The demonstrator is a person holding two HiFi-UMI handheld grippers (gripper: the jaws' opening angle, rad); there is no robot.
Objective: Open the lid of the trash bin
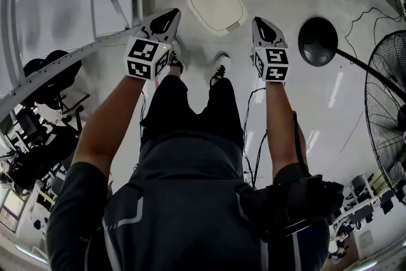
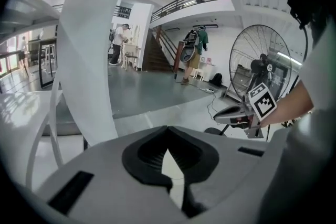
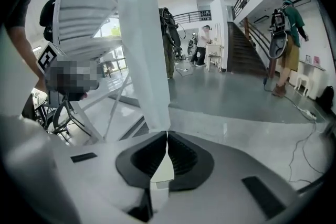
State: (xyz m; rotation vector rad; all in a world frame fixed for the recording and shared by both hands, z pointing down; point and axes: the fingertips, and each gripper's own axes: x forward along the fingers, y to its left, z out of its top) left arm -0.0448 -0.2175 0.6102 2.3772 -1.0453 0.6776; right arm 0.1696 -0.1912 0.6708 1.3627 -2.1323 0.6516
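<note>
The trash bin [image 1: 216, 4] stands on the floor ahead of the person's feet; it is cream white with a rounded lid that lies flat down. Both grippers are held out in the air above the floor, short of the bin. My left gripper [image 1: 169, 16] is to the bin's near left, my right gripper [image 1: 261, 23] to its near right. Neither touches it. In the left gripper view the left gripper [image 2: 167, 134] has its black jaw tips together with nothing between them. The right gripper [image 3: 167, 137] stands the same way, with a pale sliver of the bin [image 3: 161, 168] showing below the tips.
A black round fan base [image 1: 318, 41] and its pole lie right of the bin, with the fan cage [image 1: 387, 105] at the right edge. A white stair column [image 3: 144, 44] rises to the left. Cables [image 1: 250, 111] run over the grey floor. People stand far off.
</note>
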